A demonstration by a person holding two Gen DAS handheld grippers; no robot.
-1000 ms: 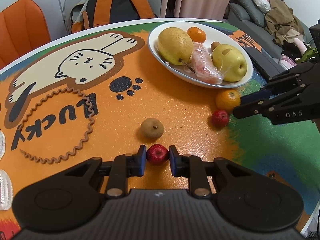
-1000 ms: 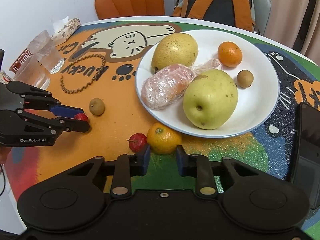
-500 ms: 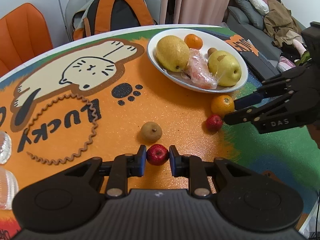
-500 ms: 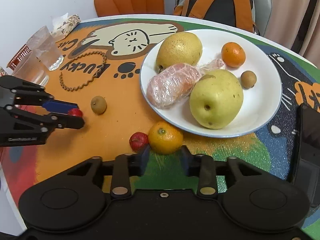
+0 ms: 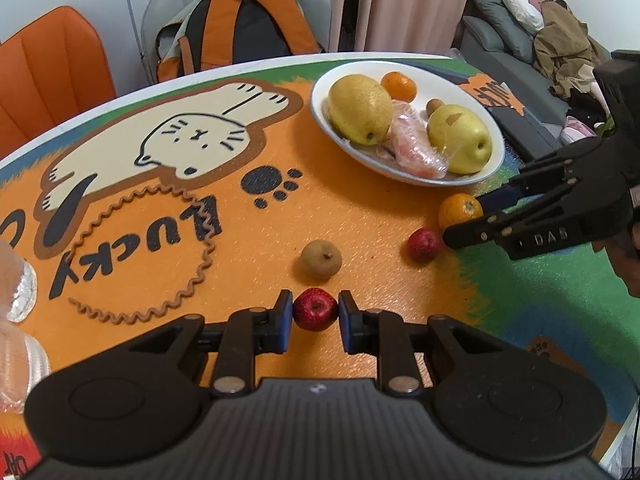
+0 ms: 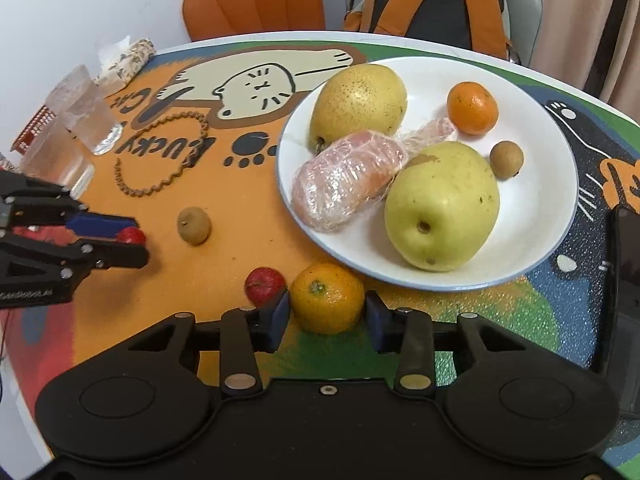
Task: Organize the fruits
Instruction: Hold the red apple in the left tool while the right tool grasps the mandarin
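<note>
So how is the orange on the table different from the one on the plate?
The orange on the table sits off the plate, just by its rim, between the right gripper's fingers. The orange on the plate lies at the far side, with no gripper near it. The table one shows its green stem spot; the other does not. Both are small, round and bright orange.

the small brown fruit [image 5: 433, 105] on the plate [image 5: 320, 92] sits mostly hidden behind the green pear [image 5: 460, 140] in the left wrist view. the right gripper [image 6: 326, 312] covers the near side of the loose orange [image 6: 326, 296] and part of the red fruit [image 6: 264, 284] beside it. the clear cups [image 5: 18, 292] are cut by the left edge and blurred. the dark slab [image 6: 626, 280] at the right edge is cut off; what it is cannot be told.
</note>
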